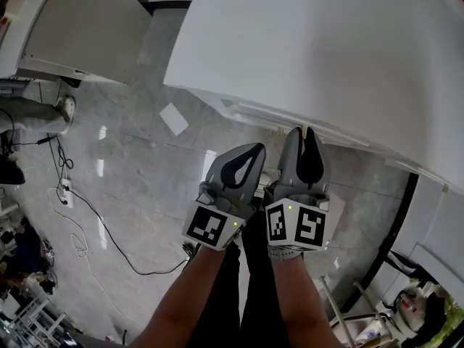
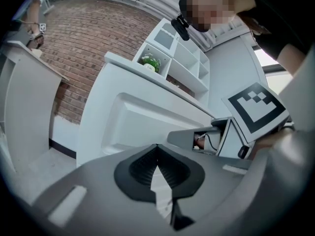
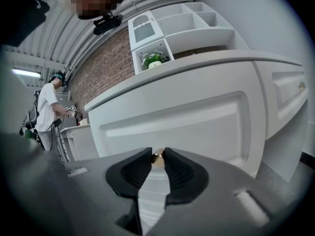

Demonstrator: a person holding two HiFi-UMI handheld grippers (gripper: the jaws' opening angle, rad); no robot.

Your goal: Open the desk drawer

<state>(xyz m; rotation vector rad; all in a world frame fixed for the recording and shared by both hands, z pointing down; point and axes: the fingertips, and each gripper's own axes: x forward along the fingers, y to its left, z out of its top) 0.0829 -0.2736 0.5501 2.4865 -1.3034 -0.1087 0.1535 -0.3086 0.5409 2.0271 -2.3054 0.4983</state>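
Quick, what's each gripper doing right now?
Left gripper: shut, nothing between the jaws.
Right gripper: shut on the drawer knob.

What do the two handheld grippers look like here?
The left gripper and right gripper have grey moulded shells with black ribbed pads, each carrying a white cube with black square markers and a green light. Forearms are unsleeved.

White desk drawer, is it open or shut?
Shut, it seems: the white panelled drawer front sits tucked under the desk top, with no gap showing. The right gripper is pinching its small brass knob.
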